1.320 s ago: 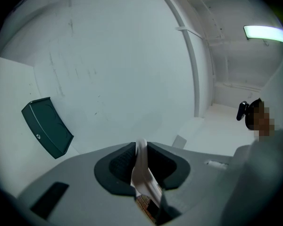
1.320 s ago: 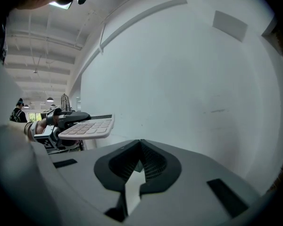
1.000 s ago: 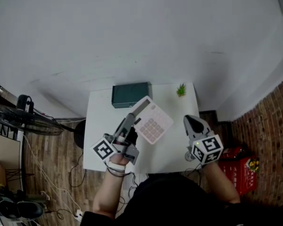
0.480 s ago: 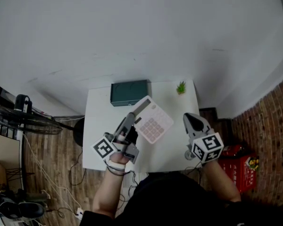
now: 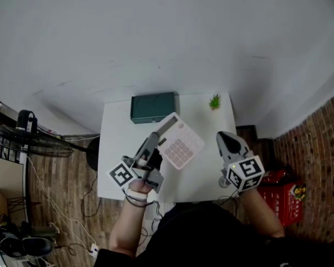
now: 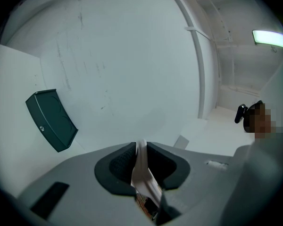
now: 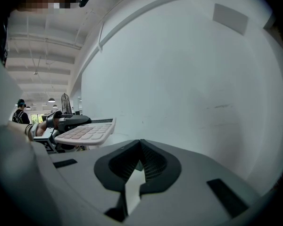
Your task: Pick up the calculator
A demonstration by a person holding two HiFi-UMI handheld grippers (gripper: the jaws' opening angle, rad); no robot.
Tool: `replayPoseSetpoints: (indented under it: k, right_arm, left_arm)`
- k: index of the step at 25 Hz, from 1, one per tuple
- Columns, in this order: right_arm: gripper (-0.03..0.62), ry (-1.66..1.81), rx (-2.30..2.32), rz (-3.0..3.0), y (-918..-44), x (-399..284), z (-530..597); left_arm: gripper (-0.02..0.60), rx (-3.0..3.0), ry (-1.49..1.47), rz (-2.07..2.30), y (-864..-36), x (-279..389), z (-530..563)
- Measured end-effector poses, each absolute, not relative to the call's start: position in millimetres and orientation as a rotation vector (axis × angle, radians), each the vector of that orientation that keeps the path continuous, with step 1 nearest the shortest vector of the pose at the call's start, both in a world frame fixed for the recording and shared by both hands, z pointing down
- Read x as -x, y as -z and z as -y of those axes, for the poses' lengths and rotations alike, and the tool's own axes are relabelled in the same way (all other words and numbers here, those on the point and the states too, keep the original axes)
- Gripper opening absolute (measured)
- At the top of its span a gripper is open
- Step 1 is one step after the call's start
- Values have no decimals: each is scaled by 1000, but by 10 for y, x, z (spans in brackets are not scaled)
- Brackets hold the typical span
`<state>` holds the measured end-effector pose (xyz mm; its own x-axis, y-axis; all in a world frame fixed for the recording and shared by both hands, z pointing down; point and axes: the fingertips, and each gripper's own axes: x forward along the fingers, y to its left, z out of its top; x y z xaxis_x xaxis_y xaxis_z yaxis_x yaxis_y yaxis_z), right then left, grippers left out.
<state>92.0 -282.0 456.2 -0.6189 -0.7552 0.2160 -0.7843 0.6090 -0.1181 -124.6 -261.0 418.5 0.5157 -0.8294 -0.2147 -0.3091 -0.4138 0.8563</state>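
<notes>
Jaws of the left gripper (image 5: pixel 157 141) clamp the calculator (image 5: pixel 181 144) edge.

Obstacles:
- dark green box (image 5: pixel 152 108), ahead of the left gripper's (image 5: pixel 157 140) jaws, at the worktop's (image 5: pixel 116 143) far edge
- small plant (image 5: pixel 214 102), ahead of the right gripper's (image 5: pixel 222 138) jaws, at the far corner
- calculator (image 5: pixel 181 144), clamped in the left jaws, raised between both grippers

Free:
- bare worktop ahead of the right jaws, up to the plant

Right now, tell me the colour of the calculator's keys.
Pale pink; the calculator shows best in the head view.
</notes>
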Motion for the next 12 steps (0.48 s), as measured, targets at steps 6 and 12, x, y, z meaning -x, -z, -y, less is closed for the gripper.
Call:
replayPoseSetpoints:
  k: [6,12]
  right_arm:
    - [5,-314,-1298,2680,-4552,-921,2823]
    - [5,-312,-1300,2682,-4523,-922,2822]
  left_arm:
    - [63,-1954,830,932,-4210,1253,2618]
    - [63,-1957,829,932,-4195,1249,2614]
